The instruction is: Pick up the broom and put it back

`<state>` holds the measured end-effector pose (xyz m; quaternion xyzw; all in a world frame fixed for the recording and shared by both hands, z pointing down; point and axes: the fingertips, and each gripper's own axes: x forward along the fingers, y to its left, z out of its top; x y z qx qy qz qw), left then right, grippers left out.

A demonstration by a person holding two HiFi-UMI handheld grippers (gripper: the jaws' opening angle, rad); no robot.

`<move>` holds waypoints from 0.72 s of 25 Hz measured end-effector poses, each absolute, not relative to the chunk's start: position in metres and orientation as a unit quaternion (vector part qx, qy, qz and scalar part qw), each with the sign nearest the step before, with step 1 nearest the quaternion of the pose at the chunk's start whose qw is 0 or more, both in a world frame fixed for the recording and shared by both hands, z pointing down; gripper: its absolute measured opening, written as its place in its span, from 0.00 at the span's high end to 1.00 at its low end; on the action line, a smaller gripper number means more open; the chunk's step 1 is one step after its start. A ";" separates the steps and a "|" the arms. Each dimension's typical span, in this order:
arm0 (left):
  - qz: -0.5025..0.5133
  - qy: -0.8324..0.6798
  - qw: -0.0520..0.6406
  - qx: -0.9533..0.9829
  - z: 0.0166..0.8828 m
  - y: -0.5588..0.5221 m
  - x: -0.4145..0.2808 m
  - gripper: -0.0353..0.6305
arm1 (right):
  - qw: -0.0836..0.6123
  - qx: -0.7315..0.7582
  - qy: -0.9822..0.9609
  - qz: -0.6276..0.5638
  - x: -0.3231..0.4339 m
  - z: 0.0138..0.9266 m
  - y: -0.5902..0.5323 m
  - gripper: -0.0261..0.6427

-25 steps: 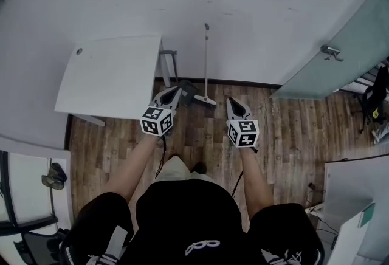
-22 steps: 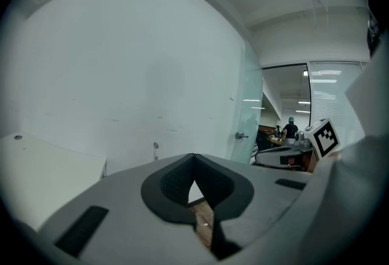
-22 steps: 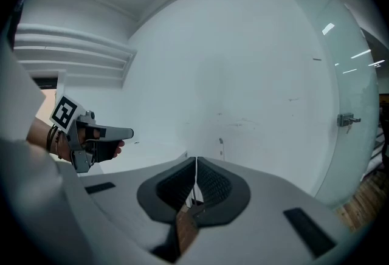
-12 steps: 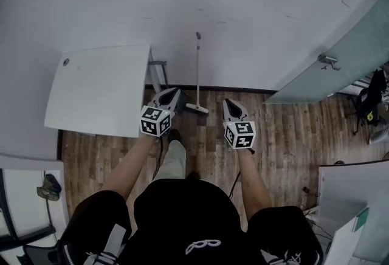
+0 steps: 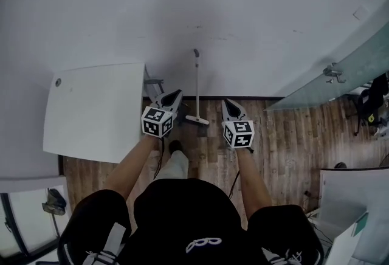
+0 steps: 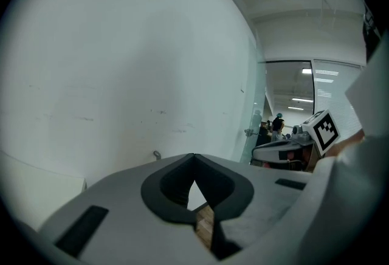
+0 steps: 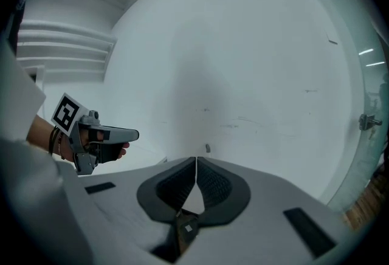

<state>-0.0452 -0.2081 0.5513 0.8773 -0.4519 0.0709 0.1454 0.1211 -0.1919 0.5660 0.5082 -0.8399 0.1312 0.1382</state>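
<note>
Both arms reach forward from the torso, bare forearms held roughly side by side and well apart. The left forearm (image 5: 130, 168) angles slightly inward; the right forearm (image 5: 252, 174) runs nearly straight ahead. The left gripper (image 5: 177, 93) points forward and a little downward, its marker cube (image 5: 157, 121) sitting over the hand. Its jaws are together, tips touching, with nothing between them. The right gripper (image 5: 225, 101) is level with it and likewise tipped slightly down. Its jaws are also pressed together and empty. Between the two arms, one leg (image 5: 176, 165) is stepped forward, foot ahead of the body
</note>
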 end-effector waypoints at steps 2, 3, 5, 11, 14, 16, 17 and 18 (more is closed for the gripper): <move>0.078 -0.447 0.144 0.879 0.556 -0.228 -0.049 0.92 | 0.139 0.509 -0.838 0.136 0.114 0.570 -0.213 0.92; 0.080 -0.445 0.144 0.880 0.558 -0.236 -0.051 0.92 | 0.141 0.509 -0.838 0.138 0.110 0.574 -0.222 0.92; 0.079 -0.440 0.146 0.883 0.562 -0.251 -0.056 0.92 | 0.147 0.507 -0.837 0.143 0.102 0.581 -0.237 0.92; 0.071 -0.434 0.160 0.884 0.571 -0.289 -0.076 0.92 | 0.161 0.508 -0.832 0.154 0.080 0.598 -0.275 0.92; 0.070 -0.430 0.166 0.885 0.577 -0.301 -0.085 0.92 | 0.163 0.511 -0.829 0.159 0.072 0.605 -0.289 0.92; 0.070 -0.428 0.169 0.885 0.582 -0.308 -0.090 0.92 | 0.163 0.512 -0.828 0.163 0.066 0.610 -0.297 0.92; 0.073 -0.428 0.169 0.885 0.586 -0.311 -0.093 0.92 | 0.164 0.512 -0.827 0.165 0.064 0.612 -0.301 0.92; 0.079 -0.429 0.167 0.884 0.589 -0.315 -0.095 0.92 | 0.165 0.513 -0.826 0.165 0.062 0.614 -0.305 0.92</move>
